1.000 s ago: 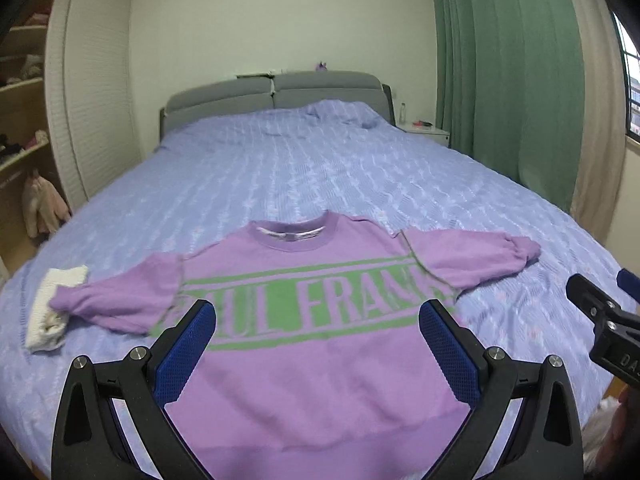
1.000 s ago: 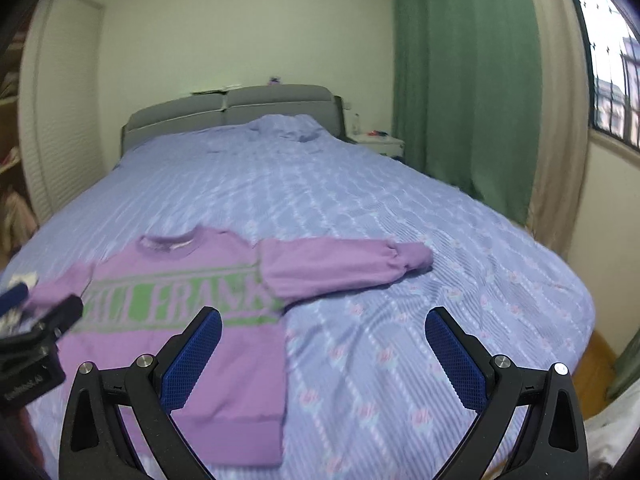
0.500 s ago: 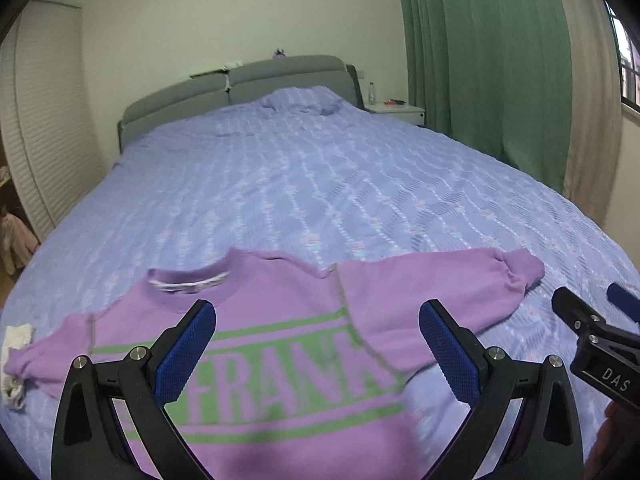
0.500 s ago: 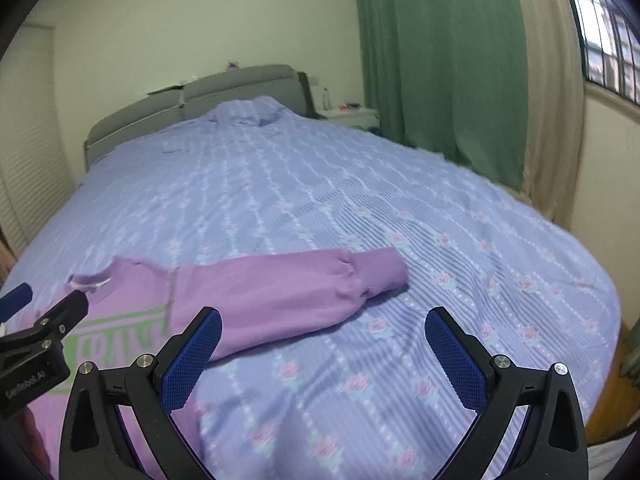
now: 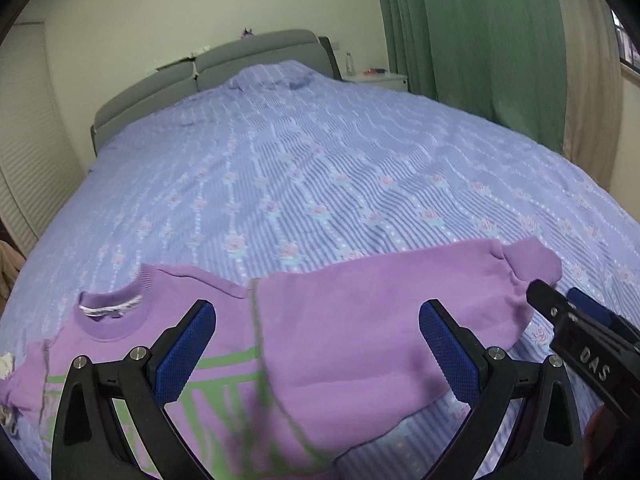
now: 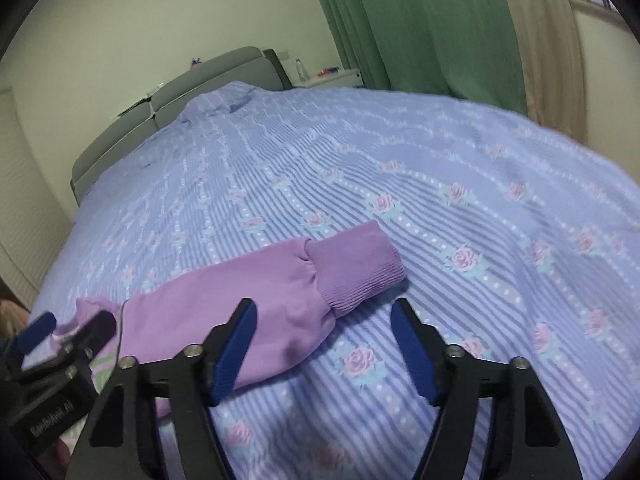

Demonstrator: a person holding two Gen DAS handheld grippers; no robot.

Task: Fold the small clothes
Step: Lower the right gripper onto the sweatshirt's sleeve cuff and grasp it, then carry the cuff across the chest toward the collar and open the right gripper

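Lying flat on a striped floral bedspread (image 5: 320,168), a purple sweatshirt (image 5: 360,320).

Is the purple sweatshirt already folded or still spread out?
Spread out: the purple sweatshirt lies flat, its sleeve stretched sideways on the bed.

The purple sweatshirt (image 5: 360,320) runs off the lower edge of the left wrist picture, so its hem is cut off; its green lettering (image 5: 212,412) is blurred and partly behind the left tongs (image 5: 316,356), unreadable. A white cloth (image 5: 5,364) at the left edge is mostly cut off. In the right wrist picture the sweatshirt's body is hidden behind both tongs at lower left. The small bottle (image 5: 349,63) and bits on the nightstand (image 5: 376,78) are too small to tell apart.
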